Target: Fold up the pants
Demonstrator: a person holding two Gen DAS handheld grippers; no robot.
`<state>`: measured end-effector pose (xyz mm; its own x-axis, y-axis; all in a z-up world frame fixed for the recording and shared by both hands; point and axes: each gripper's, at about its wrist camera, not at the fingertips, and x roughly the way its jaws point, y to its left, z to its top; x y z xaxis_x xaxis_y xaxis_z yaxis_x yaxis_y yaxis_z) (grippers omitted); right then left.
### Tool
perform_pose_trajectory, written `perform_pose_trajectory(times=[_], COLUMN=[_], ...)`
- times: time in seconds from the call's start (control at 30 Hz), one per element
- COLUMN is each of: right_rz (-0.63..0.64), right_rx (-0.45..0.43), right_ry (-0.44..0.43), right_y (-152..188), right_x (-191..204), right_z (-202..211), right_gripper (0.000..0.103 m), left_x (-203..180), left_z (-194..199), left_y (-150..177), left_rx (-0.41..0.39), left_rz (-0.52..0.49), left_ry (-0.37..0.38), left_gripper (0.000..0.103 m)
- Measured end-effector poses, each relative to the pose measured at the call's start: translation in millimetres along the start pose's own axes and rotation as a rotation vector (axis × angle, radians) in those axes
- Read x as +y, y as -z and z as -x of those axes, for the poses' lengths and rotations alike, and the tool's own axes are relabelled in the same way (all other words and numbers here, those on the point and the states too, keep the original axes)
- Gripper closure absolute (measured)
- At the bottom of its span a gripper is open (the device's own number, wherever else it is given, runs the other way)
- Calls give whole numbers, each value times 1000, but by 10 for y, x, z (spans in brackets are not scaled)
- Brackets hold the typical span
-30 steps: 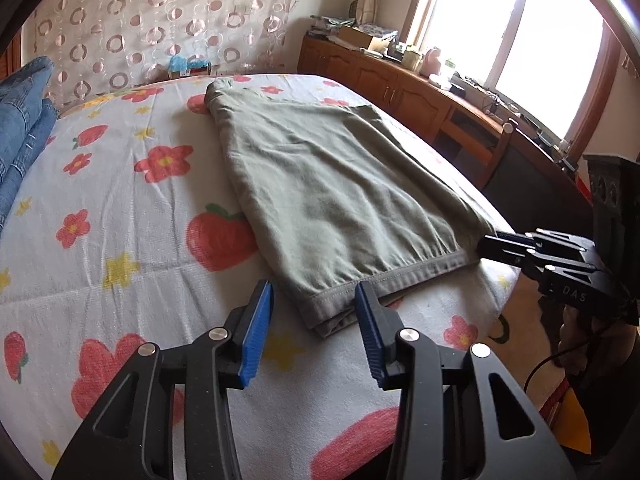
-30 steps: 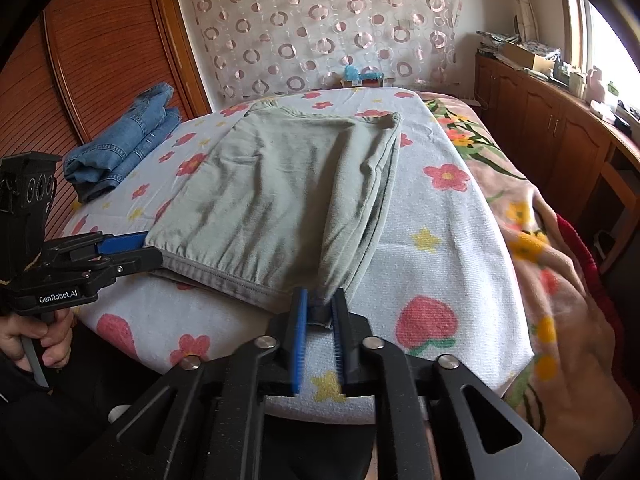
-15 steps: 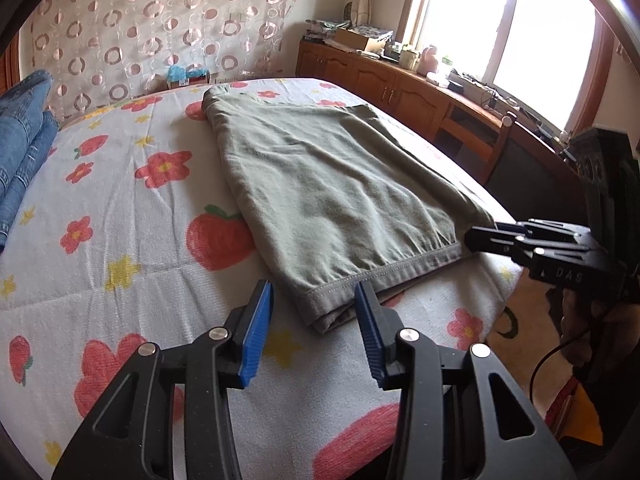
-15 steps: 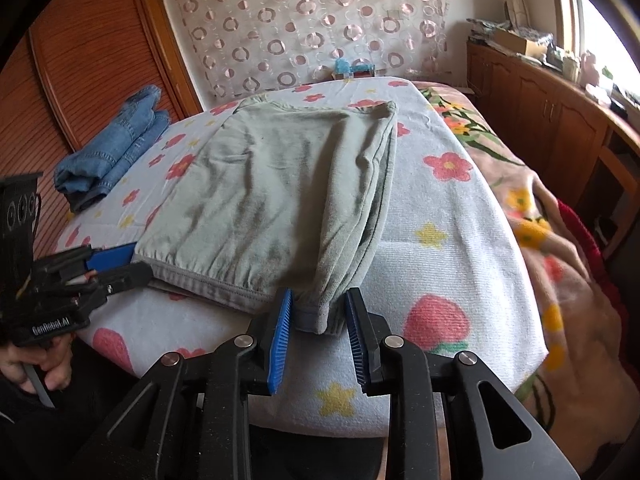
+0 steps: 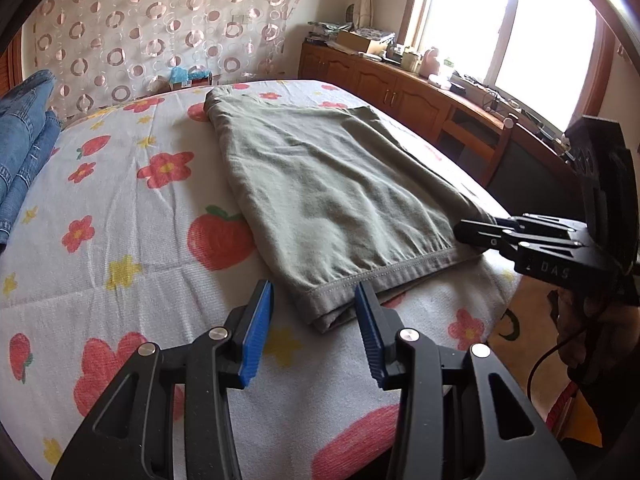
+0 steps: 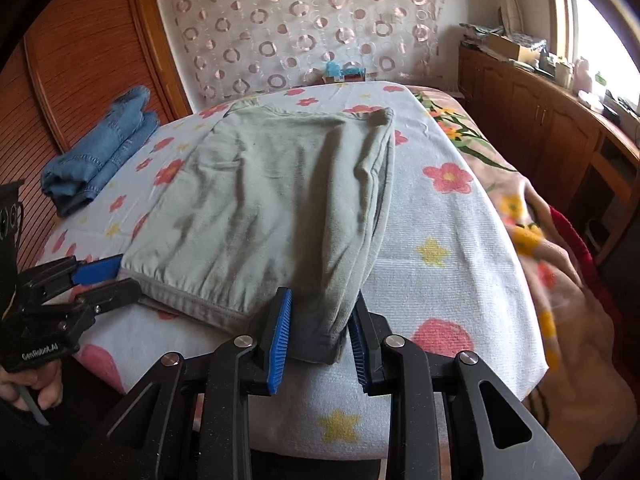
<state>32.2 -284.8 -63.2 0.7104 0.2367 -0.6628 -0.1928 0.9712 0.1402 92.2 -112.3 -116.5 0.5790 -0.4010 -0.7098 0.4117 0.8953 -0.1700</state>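
1. Pants (image 5: 328, 200) lie folded on the bed (image 5: 120, 240); our left gripper (image 5: 314, 332) and right gripper (image 6: 320, 332) gape around waistband corners, holding nothing.
2. Closing shallowly, we judge, could catch only one layer.

We see daylight pouring through the window (image 5: 516, 24), blown out to white glare. The bed (image 5: 132, 208) is evenly lit with soft shadows. Fisheye bending curves the edges, and the blanket (image 6: 560, 264) at right is blurred.
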Motion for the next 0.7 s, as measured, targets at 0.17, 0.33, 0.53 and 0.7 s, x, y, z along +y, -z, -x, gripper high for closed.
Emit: perform_pose_trajectory(times=[0.17, 0.33, 0.53, 0.7], right_rz=[1, -10, -21, -4], right_rx=[-8, -19, -18, -21], right_ry=[-18, -30, -47, -77], right_y=[3, 29, 34, -3], right_x=[-42, -79, -110, -95], right_z=[-5, 6, 18, 19], right_gripper=[93, 94, 94, 96], left_x=[-2, 24, -13, -20], left_z=[2, 7, 10, 56], left_y=[4, 3, 17, -59], left_rx=[-4, -5, -9, -23], left_rz=[5, 51, 51, 34], left_ry=[-5, 33, 22, 16], left_gripper=[60, 71, 81, 94])
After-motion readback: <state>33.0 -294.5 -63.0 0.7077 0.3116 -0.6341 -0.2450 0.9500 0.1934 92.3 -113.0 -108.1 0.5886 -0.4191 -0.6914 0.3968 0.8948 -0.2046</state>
